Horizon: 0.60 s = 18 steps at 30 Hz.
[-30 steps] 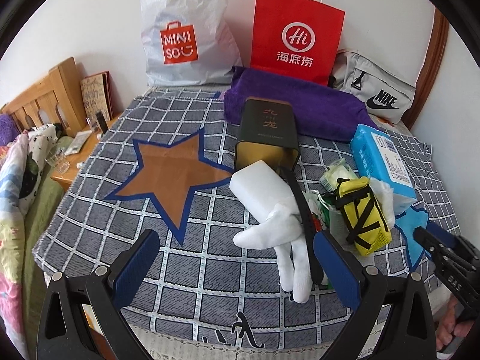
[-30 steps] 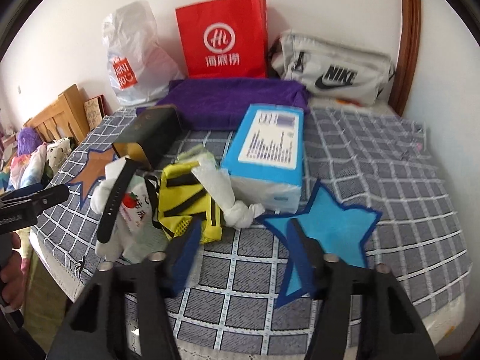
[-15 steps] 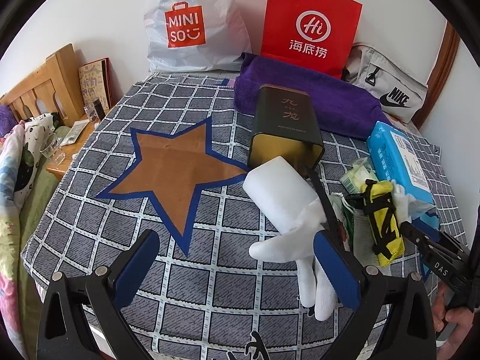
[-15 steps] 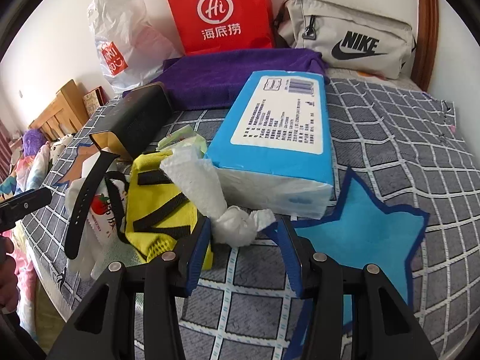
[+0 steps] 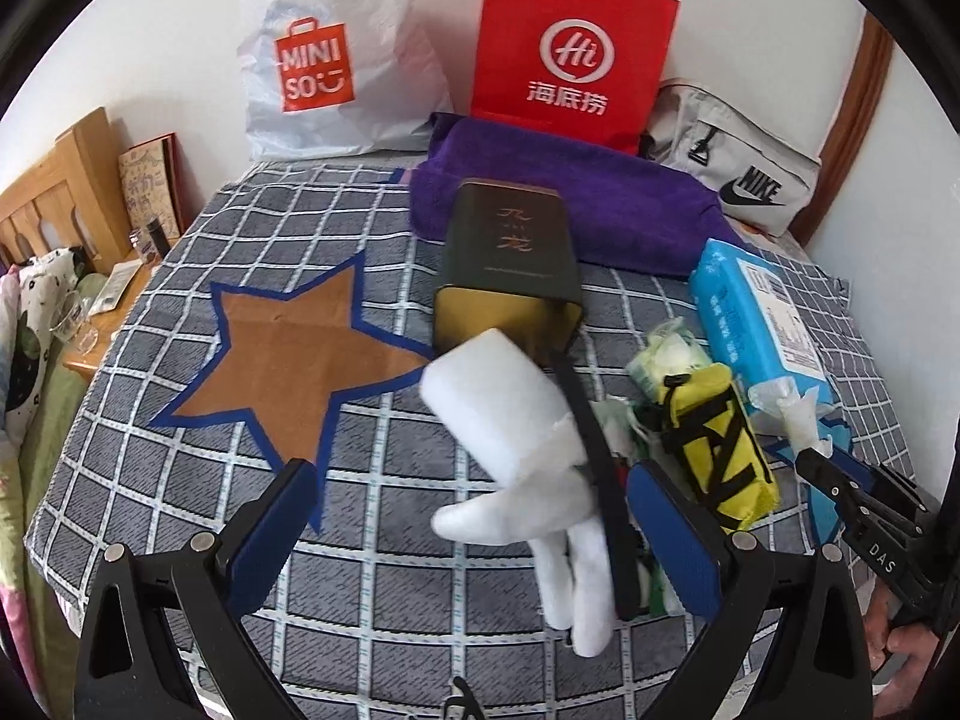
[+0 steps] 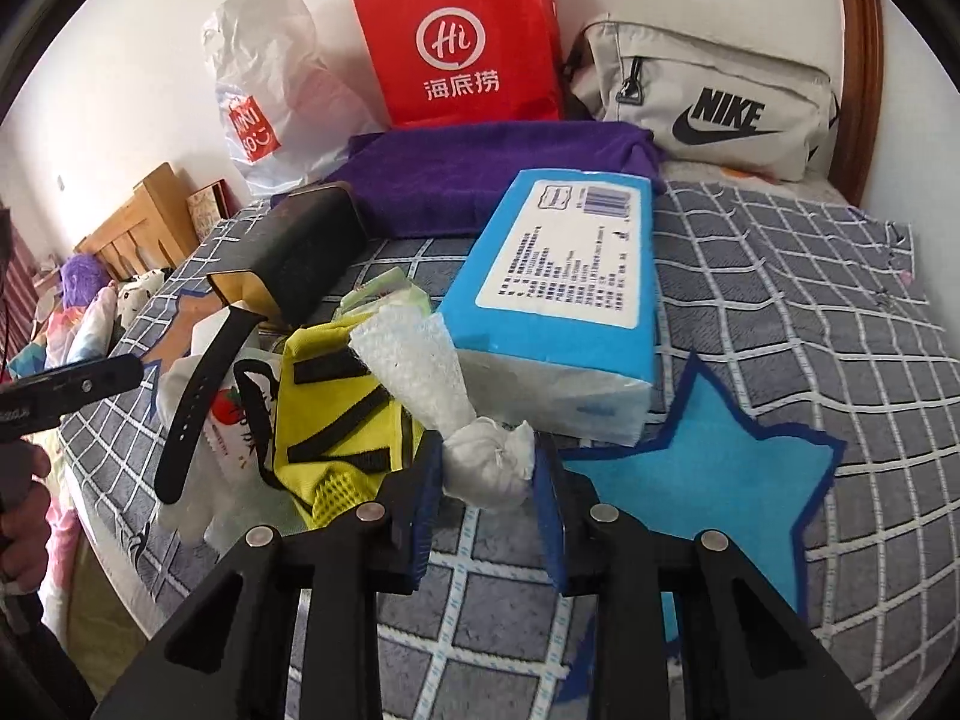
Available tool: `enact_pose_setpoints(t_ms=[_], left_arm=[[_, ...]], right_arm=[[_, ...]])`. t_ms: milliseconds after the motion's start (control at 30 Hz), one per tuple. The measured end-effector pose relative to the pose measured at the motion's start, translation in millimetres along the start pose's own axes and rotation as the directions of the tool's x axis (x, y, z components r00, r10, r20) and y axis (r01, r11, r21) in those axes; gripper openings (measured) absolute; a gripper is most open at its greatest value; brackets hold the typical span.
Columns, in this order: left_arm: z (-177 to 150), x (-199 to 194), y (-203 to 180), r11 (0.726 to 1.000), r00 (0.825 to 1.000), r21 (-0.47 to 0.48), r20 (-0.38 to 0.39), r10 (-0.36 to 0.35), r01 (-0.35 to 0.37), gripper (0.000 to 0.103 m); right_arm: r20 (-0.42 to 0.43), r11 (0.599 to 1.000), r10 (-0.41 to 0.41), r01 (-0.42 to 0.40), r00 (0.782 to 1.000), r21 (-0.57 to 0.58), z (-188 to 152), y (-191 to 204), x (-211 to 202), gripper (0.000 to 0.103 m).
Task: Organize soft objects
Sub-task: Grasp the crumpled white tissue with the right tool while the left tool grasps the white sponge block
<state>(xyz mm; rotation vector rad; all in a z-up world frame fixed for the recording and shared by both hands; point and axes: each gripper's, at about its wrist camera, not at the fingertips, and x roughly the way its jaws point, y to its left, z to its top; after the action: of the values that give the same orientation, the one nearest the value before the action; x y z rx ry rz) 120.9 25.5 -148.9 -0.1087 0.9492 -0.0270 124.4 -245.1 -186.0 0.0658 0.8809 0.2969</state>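
- A grey checked cloth with white grid lines (image 6: 780, 276) covers the bed, with two felt-like stars on it: a flat brown one edged in blue (image 5: 300, 354) and a bright blue one with a darker border (image 6: 714, 468).
- The right tool (image 6: 487, 483) has its blue-padded jaws narrowed around the knotted end of a crinkly white bubble-wrap bag (image 6: 480, 456). They have just been closing, and the pads sit at the knot's two sides; a firm pinch I cannot confirm.
- That bag is a soft cone, dimpled along its length, twisted into a lumpy knot at the near end. It leans across a yellow mesh pouch with black straps (image 6: 336, 414) and against a glossy blue rectangular tissue pack (image 6: 558, 300).
- The left tool (image 5: 474, 534) stands wide, holding nothing. A soft white cotton glove (image 5: 540, 510) lies between its jaws, fingers pointing toward the camera, touching neither pad clearly.
- A white foam block (image 5: 498, 396) rests on the glove's cuff, and a black rubbery strap (image 5: 594, 468) runs along the glove's right side.
- A dark rectangular tin with a gold inside (image 5: 510, 264) lies on its side behind the block.
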Motion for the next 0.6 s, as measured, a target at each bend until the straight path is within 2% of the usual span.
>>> enact_pose_setpoints(t_ms=[100, 200, 433, 500, 600], left_arm=[[-1.2, 1.3, -14.0, 0.999, 1.0, 0.034, -0.004, -0.003, 0.003, 0.103], [1.2, 2.5, -17.3, 0.999, 1.0, 0.041, 0.006, 0.023, -0.023, 0.103], [20.9, 13.1, 13.3, 0.994, 0.998, -0.09, -0.002, 0.062, -0.062, 0.098], [26.3, 19.6, 19.7, 0.99, 0.996, -0.107, -0.008, 0.089, -0.089, 0.098], [30.0, 34.4, 24.2, 0.989, 0.995, -0.12, -0.044, 0.086, -0.091, 0.097]], right_arm=[[0.002, 1.0, -0.017, 0.017, 1.0, 0.006, -5.7, -8.4, -8.5, 0.029], [0.004, 1.0, -0.027, 0.027, 1.0, 0.01, -11.4, -18.0, -15.9, 0.029], [0.0, 0.999, -0.041, 0.041, 0.999, 0.019, -17.0, -32.5, -17.3, 0.029], [-0.008, 0.999, -0.047, 0.047, 0.999, 0.02, -17.4, -35.4, -14.3, 0.029], [-0.021, 0.999, -0.042, 0.043, 0.999, 0.028, -17.3, -38.5, -9.7, 0.03]])
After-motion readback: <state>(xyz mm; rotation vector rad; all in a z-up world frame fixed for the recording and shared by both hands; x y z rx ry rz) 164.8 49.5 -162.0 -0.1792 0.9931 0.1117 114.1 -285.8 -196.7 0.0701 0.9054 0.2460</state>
